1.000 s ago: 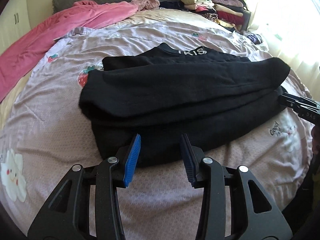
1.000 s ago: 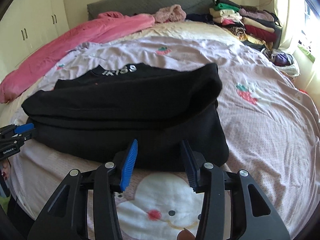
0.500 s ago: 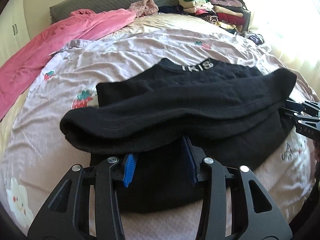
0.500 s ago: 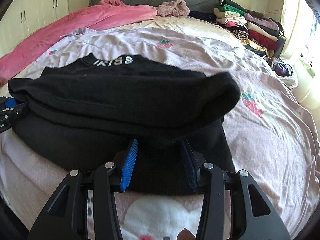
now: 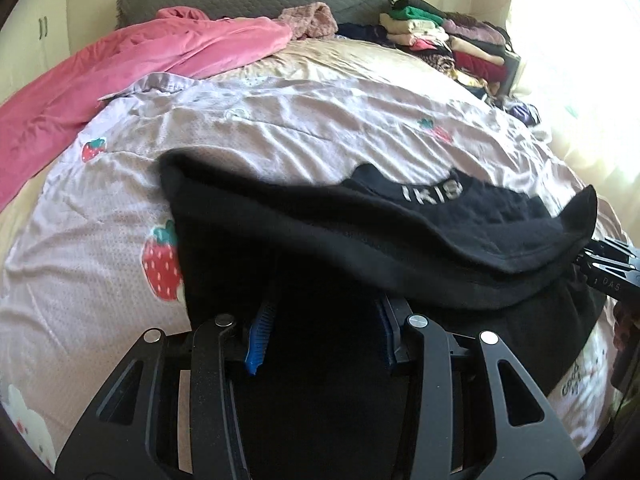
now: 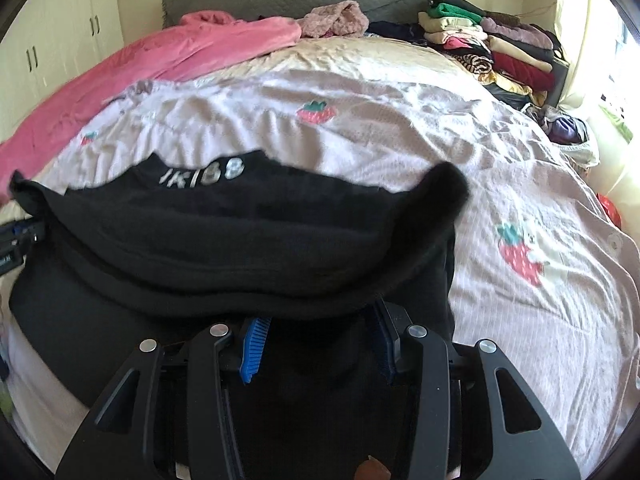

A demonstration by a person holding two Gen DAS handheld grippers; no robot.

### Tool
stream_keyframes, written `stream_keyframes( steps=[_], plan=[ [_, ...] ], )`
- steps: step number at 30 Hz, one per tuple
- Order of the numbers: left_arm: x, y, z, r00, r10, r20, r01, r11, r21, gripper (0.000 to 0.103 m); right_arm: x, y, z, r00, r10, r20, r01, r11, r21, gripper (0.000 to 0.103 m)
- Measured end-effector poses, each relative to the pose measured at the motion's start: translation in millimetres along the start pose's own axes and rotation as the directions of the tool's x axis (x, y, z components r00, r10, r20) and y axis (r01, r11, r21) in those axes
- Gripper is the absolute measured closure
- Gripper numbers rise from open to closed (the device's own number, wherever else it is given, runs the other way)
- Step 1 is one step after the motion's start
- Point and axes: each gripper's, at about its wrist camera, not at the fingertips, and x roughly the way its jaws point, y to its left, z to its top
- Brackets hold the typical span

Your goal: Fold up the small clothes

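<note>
Black fabric of a small sweater point(image 5: 400, 240) fills the middle of both wrist views, lying on the lilac strawberry-print quilt point(image 5: 280, 128) that serves as the landmark. The sweater's near hem is lifted off the quilt and doubled toward its white-lettered collar point(image 6: 202, 174), which lies flat on the quilt farther away. The left gripper point(image 5: 322, 330) has its blue pads set partly apart with the dark cloth draped over and between them; whether they pinch it I cannot tell. The right gripper point(image 6: 316, 344) looks the same, its tips hidden under the raised fold. Beyond the quilt's far edge lie a pink blanket point(image 5: 140, 64) and a stack of folded clothes point(image 6: 492, 48).
</note>
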Motion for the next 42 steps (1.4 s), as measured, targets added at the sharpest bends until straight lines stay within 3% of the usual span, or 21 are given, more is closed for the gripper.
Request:
stream_keyframes(
  steps=[13, 19, 27, 28, 31, 33, 36, 42],
  plan=[
    [3, 34, 19, 0.998, 0.028, 0.052, -0.024, 0.996, -0.087, 0.06, 21, -27, 30, 0.998, -0.053, 0.03, 0.051, 0.996, 0.077, 0.06],
    [9, 55, 18, 0.998, 0.051, 0.036, -0.044, 0.986, -0.16, 0.059, 25, -48, 27, 0.997, -0.07, 0.026, 0.067, 0.991, 0.112, 0.06],
    [22, 63, 11, 1.0, -0.001, -0.01, -0.001, 0.979, -0.202, 0.059, 35, -69, 30, 0.997, -0.073, -0.011, 0.073, 0.99, 0.121, 0.06],
    [22, 62, 10, 1.0, -0.001, -0.011, -0.001, 0.98, -0.198, 0.061, 37, -69, 30, 0.998, -0.065, -0.015, 0.066, 0.99, 0.122, 0.06],
    [22, 59, 9, 1.0, 0.007, -0.008, -0.008, 0.983, -0.182, 0.084, 42, -66, 29, 0.999, -0.041, -0.026, 0.044, 0.993, 0.113, 0.06],
    [20, 56, 9, 1.0, 0.019, 0.001, -0.019, 0.986, -0.165, 0.094, 42, -64, 28, 1.0, -0.001, -0.025, 0.004, 0.993, 0.115, 0.077],
    [15, 55, 11, 1.0, 0.019, 0.02, -0.016, 0.987, -0.157, 0.099, 40, -60, 28, 1.0, 0.01, -0.016, -0.008, 0.994, 0.109, 0.092],
    [-3, 56, 19, 0.997, 0.008, 0.076, 0.004, 0.989, -0.148, 0.099, 20, -67, 33, 0.998, 0.013, 0.065, -0.022, 0.989, 0.146, 0.097]
  ],
)
